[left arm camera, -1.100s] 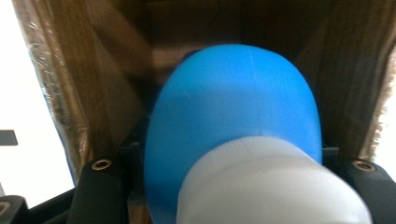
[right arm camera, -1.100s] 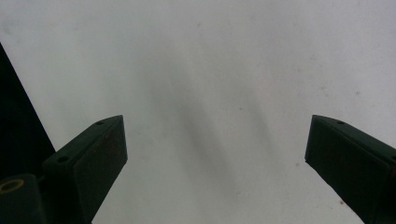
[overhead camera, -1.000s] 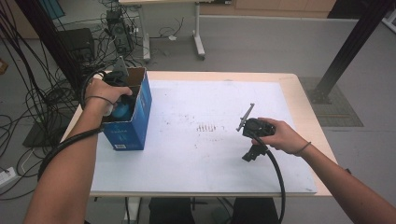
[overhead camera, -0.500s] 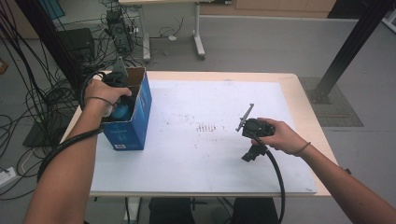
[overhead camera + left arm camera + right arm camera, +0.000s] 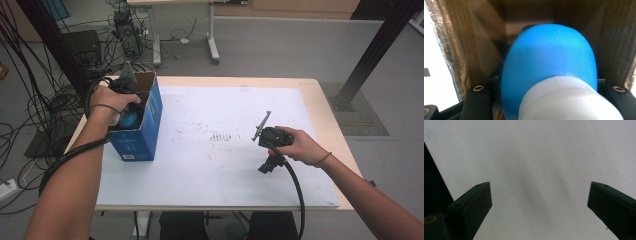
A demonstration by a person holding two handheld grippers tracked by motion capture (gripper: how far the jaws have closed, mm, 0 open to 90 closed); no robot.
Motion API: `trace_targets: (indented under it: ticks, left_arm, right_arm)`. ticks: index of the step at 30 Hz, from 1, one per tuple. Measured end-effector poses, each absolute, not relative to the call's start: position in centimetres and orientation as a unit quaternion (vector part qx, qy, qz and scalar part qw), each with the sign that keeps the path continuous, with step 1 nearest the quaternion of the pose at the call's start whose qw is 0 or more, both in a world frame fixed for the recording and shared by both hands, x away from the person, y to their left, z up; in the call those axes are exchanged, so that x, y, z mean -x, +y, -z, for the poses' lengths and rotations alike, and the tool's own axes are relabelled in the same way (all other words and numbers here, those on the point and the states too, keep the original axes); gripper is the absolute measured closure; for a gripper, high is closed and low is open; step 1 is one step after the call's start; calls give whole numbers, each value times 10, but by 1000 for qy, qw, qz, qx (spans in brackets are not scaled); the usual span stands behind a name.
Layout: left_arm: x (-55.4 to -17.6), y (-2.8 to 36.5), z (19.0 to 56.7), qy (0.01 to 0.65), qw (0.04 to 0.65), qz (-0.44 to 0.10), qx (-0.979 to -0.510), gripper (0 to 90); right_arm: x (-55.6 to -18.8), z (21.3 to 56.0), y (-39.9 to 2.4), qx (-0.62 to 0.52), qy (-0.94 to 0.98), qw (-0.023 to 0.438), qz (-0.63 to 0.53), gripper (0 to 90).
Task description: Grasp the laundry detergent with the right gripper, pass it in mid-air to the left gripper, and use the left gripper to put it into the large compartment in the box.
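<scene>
Cardboard box (image 5: pixel 474 37) walls hide the blue bottle (image 5: pixel 549 62) base — left gripper (image 5: pixel 125 85) clamped.

A white mat (image 5: pixel 225 150) covers most of the pale wooden table (image 5: pixel 325 100), with faint dark specks (image 5: pixel 220 136) near its middle. On the grey floor at the far left, a tangle of black cables (image 5: pixel 45 95) lies beside a dark case (image 5: pixel 82 42). A second table's white leg (image 5: pixel 212 35) stands far behind. A black post (image 5: pixel 372 50) slants at the far right.
</scene>
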State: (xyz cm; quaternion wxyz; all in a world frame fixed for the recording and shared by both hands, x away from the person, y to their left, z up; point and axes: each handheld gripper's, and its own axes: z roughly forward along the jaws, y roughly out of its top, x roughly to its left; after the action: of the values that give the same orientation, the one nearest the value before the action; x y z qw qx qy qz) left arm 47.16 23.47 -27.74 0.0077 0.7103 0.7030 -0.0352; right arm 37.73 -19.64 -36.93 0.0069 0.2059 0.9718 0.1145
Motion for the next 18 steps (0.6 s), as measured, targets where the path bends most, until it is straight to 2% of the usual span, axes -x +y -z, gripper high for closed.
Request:
trace_targets:
  ticks: [18]
  left_arm:
    - [-471,234,278,704,8,34,-709,377]
  right_arm:
    - [-377,369,-196,-206,972,8,-111,51]
